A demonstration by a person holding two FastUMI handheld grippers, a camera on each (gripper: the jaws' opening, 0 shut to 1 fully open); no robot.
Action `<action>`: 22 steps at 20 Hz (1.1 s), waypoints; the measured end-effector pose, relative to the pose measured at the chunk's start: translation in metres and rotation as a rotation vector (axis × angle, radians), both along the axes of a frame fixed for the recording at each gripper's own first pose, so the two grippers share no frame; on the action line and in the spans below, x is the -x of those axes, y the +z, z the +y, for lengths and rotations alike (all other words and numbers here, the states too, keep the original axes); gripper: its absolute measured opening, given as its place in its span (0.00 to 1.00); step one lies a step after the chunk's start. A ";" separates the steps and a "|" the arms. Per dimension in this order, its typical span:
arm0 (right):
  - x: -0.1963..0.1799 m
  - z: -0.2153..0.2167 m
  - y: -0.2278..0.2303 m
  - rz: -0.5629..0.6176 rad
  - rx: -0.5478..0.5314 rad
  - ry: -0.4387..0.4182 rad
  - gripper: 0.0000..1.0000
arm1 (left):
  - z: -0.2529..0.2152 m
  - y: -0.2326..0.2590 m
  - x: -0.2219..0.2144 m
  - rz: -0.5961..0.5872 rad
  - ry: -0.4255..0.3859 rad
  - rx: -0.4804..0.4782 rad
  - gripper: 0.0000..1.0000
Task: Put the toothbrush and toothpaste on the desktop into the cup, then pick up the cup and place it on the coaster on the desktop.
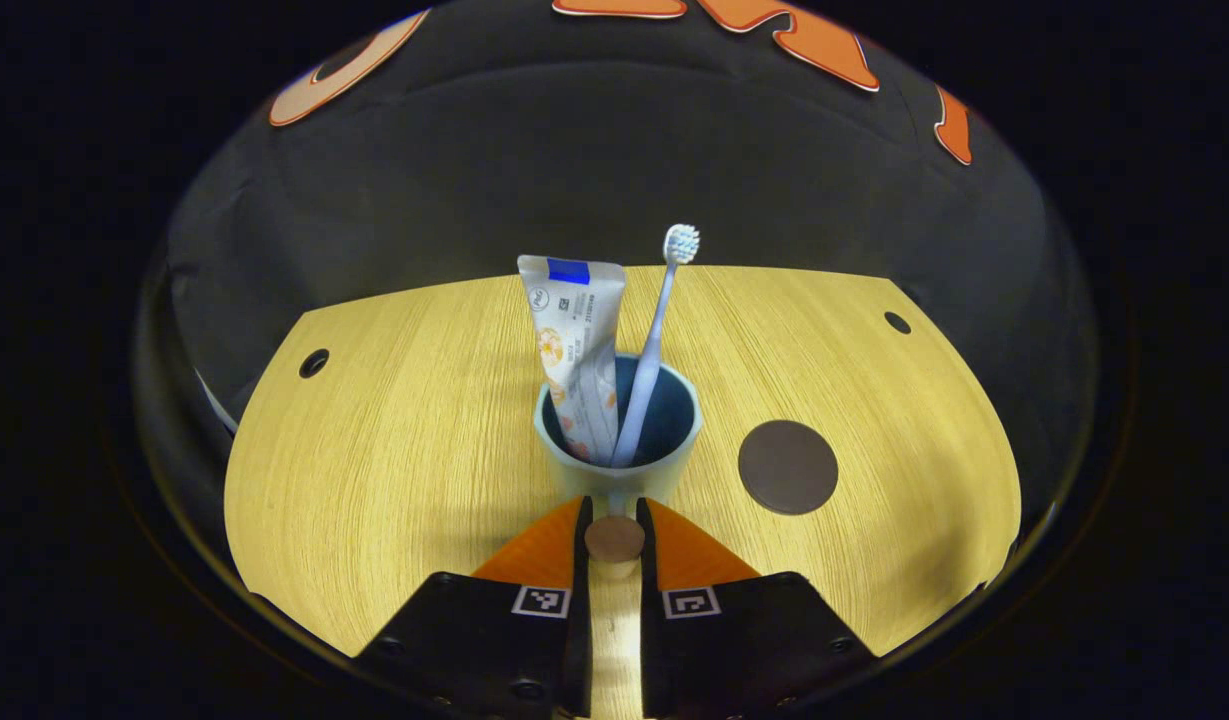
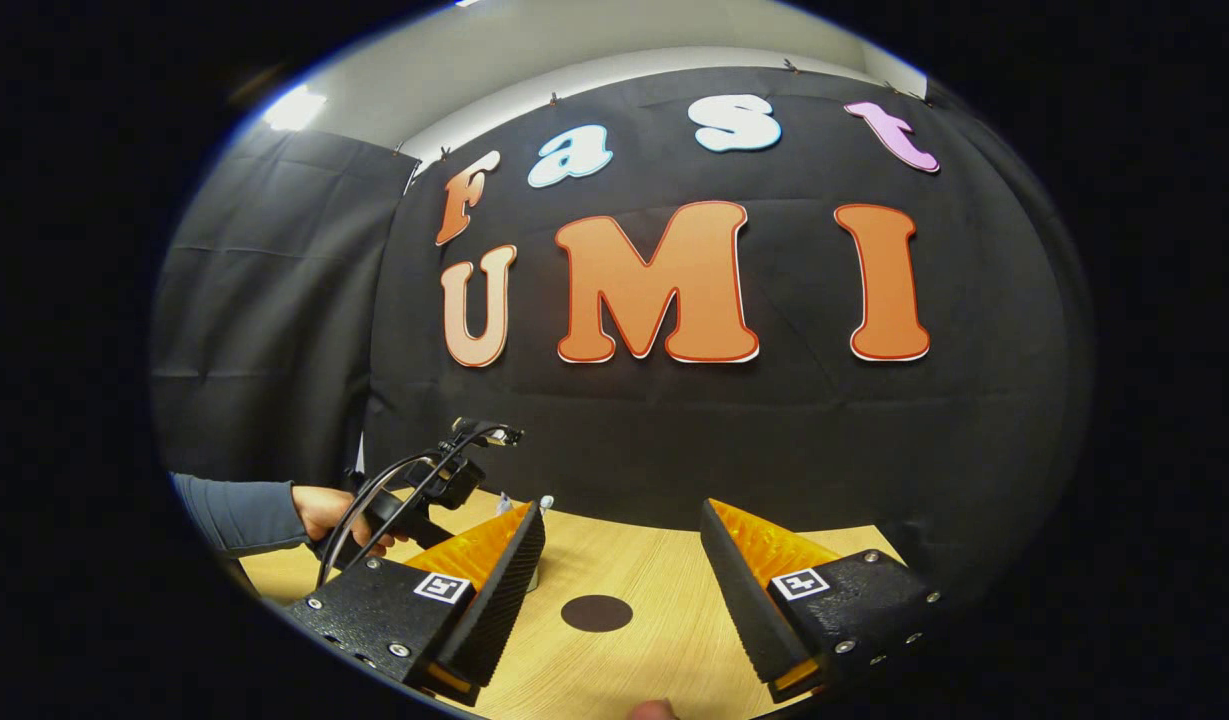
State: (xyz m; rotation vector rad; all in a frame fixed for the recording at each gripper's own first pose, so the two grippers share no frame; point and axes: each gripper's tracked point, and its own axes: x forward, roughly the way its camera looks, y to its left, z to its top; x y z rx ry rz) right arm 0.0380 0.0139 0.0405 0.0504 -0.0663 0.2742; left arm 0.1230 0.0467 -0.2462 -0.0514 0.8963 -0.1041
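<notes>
In the left gripper view the left gripper has its two fingers drawn in narrow on a small round knob at the near side of the cup, which I take for the end of the cup's handle; both fingers appear to press on it, a hold that would let the cup be lifted without tipping what stands inside. The cup sits on the wooden desktop, and the toothpaste and toothbrush already stand in it, tube leaning left, brush leaning right with bristles up, so the filling step looks done and the carry is what remains. The coaster, a dark disc, lies just to the right of the cup, apart from it, so the move should be short. Whether the cup has left the desktop cannot be told, since its base is hidden behind the fingers. In the right gripper view the right gripper is spread wide and holds nothing, waiting over the desktop with the coaster beyond its fingers. To the far left a hand grips the other tool; the cup there is largely hidden behind the near finger.
</notes>
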 end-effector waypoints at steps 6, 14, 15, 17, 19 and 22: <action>0.001 0.006 -0.001 0.000 0.002 0.016 0.94 | 0.000 0.002 -0.007 0.030 -0.034 -0.016 0.23; -0.005 0.005 -0.017 0.025 0.026 0.012 0.94 | -0.004 -0.029 -0.006 0.088 -0.018 0.006 0.25; -0.006 0.005 -0.017 0.026 0.025 0.013 0.94 | -0.005 -0.028 -0.002 0.096 -0.024 0.000 0.25; -0.007 0.003 -0.017 0.026 0.018 0.012 0.94 | -0.004 -0.021 -0.002 0.090 -0.026 0.000 0.20; -0.007 0.003 -0.017 0.025 0.014 0.009 0.94 | -0.002 -0.016 0.000 0.067 -0.012 0.012 0.19; -0.005 0.004 -0.017 0.022 0.015 0.010 0.94 | -0.001 -0.011 0.002 0.036 -0.006 0.016 0.17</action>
